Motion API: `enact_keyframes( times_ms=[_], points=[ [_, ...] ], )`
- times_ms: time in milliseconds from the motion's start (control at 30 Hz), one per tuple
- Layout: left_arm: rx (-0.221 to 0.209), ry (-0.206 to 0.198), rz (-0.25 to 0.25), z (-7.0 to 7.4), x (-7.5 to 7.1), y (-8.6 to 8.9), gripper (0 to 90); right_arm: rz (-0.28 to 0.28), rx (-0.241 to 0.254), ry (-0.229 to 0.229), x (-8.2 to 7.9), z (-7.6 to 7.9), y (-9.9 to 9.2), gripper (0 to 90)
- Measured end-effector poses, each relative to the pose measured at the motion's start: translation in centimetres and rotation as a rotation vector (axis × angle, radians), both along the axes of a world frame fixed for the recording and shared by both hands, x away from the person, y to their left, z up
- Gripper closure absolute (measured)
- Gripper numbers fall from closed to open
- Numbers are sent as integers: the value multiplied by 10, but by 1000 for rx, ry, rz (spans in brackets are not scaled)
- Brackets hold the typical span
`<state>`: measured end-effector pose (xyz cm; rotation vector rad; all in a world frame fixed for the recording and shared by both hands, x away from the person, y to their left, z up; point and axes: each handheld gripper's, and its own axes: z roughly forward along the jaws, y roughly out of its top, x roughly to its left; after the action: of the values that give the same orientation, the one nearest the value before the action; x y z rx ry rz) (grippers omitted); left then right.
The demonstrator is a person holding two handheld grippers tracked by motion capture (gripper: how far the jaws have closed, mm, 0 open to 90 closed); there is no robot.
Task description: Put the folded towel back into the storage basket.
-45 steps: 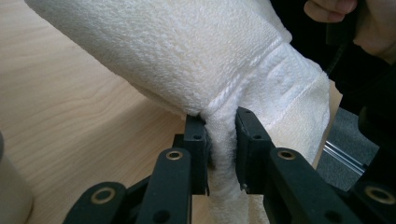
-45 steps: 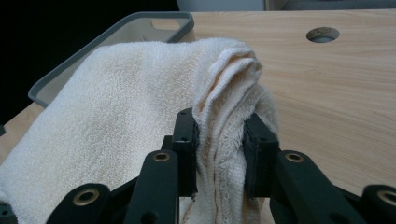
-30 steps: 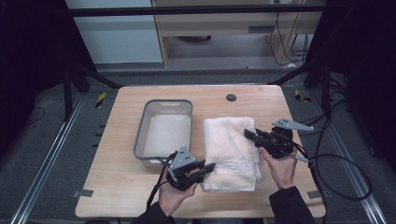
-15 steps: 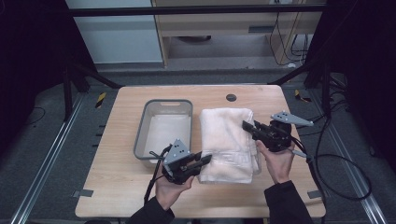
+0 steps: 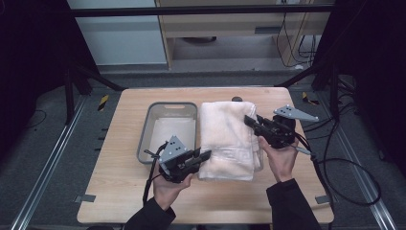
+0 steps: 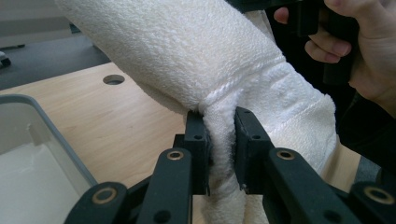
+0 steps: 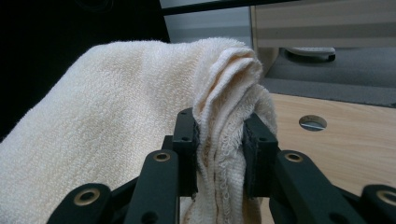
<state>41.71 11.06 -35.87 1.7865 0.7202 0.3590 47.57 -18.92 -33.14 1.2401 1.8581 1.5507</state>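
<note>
Towel [image 5: 225, 139], centre of frame, beside tray [image 5: 167, 132], rose off table since 1 second earlier. Left gripper [image 5: 203, 155] and right gripper [image 5: 250, 120] both clamped towel edges; lift underway.

Right gripper [image 7: 219, 154] clamps a bunched fold of the cream towel [image 7: 107, 121], lifted above the wooden table [image 7: 345, 149], round hole [image 7: 312, 122] just beside it.
</note>
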Motion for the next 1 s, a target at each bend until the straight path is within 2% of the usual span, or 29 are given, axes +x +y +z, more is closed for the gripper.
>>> enact_keyframes(
  times_ms=[267,733,1000],
  points=[
    [-15,-18,20,10,3,10,768,2,-1,-19,6,10,11,709],
    [-12,-39,65,15,9,25,769,5,5,-29,19,14,29,709],
    [-35,-47,81,18,11,34,769,11,6,-41,22,20,39,709]
  ],
)
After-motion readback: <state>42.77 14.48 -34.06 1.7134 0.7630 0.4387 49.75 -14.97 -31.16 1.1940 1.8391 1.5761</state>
